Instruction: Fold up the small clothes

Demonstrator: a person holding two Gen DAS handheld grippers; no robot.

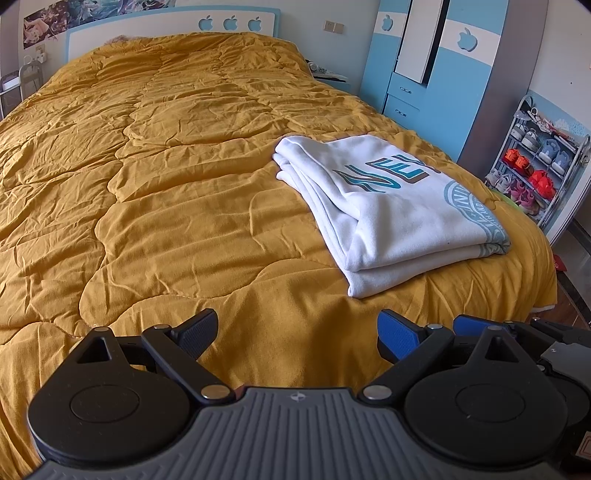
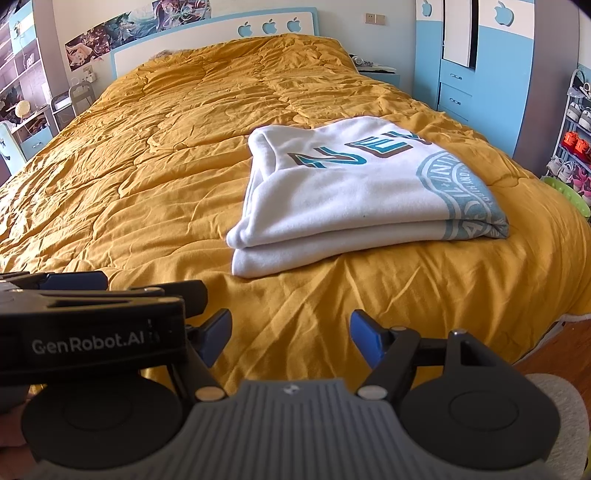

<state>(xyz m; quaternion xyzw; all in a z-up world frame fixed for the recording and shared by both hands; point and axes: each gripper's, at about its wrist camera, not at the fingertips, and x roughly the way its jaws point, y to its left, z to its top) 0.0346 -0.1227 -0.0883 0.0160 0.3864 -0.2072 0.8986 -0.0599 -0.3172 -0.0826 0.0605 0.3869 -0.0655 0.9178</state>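
Observation:
A white sweatshirt (image 1: pixel 391 206) with teal lettering and a round teal print lies folded in a neat stack on the mustard quilt (image 1: pixel 166 184), near the bed's right front corner. It also shows in the right wrist view (image 2: pixel 362 192). My left gripper (image 1: pixel 297 336) is open and empty, held over the bed's front edge, short of the sweatshirt and to its left. My right gripper (image 2: pixel 290 338) is open and empty, just in front of the sweatshirt. The left gripper's body (image 2: pixel 92 325) sits close beside it at the left.
A blue and white wardrobe (image 1: pixel 436 74) stands right of the bed. A metal shoe rack (image 1: pixel 535 166) with several shoes stands by the right wall. A white headboard (image 1: pixel 170 29) is at the far end. A desk and shelves (image 2: pixel 22 110) stand at the left.

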